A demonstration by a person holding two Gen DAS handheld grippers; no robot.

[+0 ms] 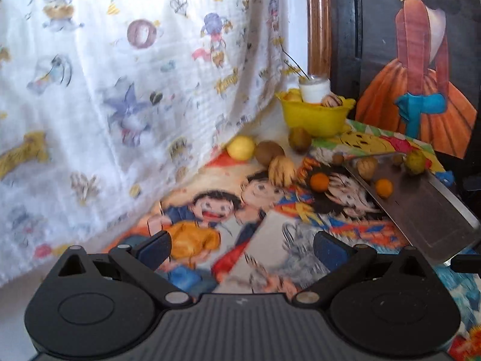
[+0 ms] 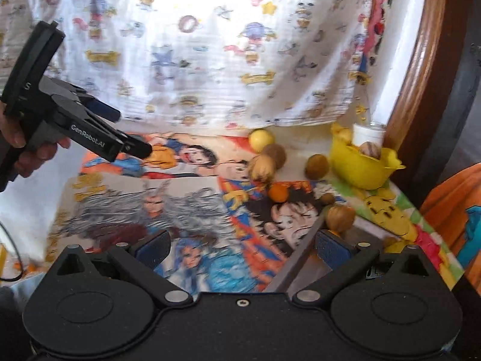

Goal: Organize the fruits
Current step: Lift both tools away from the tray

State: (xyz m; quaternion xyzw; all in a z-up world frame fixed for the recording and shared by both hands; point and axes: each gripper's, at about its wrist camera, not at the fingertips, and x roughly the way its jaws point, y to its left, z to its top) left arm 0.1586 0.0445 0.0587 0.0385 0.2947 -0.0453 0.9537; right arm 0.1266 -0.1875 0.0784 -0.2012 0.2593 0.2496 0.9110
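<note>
Over the cartoon-printed cloth (image 1: 210, 210), the left gripper (image 1: 242, 249) hangs with its fingers spread wide and nothing between them. Fruits lie loose near the back: a lemon (image 1: 240, 147), two kiwis (image 1: 269, 152) and a small orange (image 1: 319, 182), just short of the yellow bowl (image 1: 312, 117). More fruit sits on the metal tray (image 1: 421, 210); the right gripper (image 2: 242, 248) is released too, its fingers either side of the tray's edge.

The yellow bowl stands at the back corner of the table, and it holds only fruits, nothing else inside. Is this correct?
Not entirely. The yellow bowl does stand at the back corner, but besides fruits it also holds a white jar, as the left wrist view shows.
</note>
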